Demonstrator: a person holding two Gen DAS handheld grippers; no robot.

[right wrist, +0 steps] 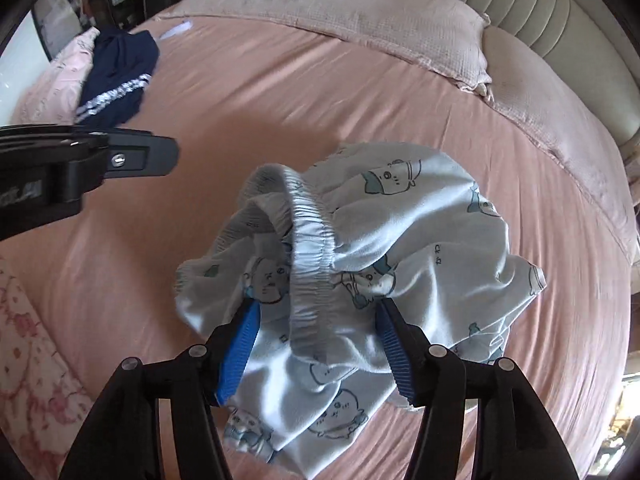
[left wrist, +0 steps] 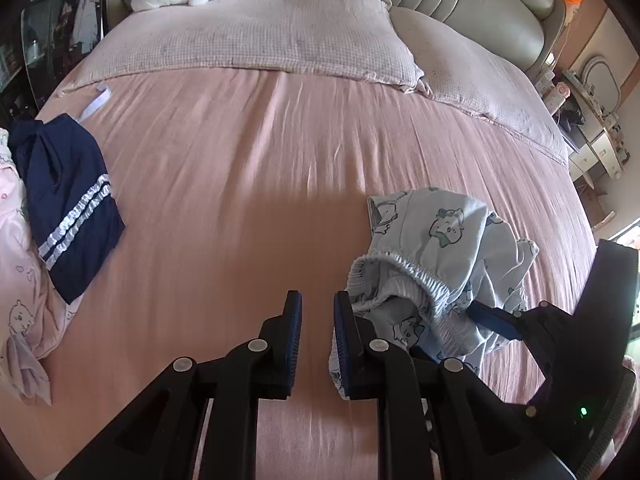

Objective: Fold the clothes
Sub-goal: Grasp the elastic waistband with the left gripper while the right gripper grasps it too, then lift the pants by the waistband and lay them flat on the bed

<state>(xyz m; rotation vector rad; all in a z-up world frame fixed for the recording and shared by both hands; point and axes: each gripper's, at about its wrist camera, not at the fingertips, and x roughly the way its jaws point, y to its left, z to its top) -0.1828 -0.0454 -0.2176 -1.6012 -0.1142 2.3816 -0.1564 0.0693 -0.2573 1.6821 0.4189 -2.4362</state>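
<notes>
Pads of the right hand-held gripper [right wrist: 318, 328] stand wide apart with the crumpled light-blue printed shorts [right wrist: 360, 248] bunched between them. The elastic waistband [right wrist: 312, 256] runs up the middle of the gap, almost along the line of the fingers, so the fabric is straddled rather than pinched; whether either pad already presses the cloth I cannot tell. From this tool the garment lies straight ahead and spreads a little to its right, in a heap with no clear long axis; the waistband loop is the only readable line.

The left hand-held gripper [left wrist: 318, 316] is narrower, its pads parted by a modest gap with nothing between them, above the bare pink bed sheet [left wrist: 224, 184]. For it, the shorts [left wrist: 436, 264] lie to the right, with the edge of the cloth touching or just beside the outside of its right finger. The right tool is therefore the nearer one and is already in the pile, as the left view shows its blue tip [left wrist: 494, 320] in the fabric.

In my judgement the coming move turns on the waistband: each tool needs one end of it to spread the shorts flat, so the left must travel rightward.

Well apart on the far left of the bed lies a navy garment with white stripes [left wrist: 68, 204], seemingly already folded, on a pink printed cloth [left wrist: 16, 240].
</notes>
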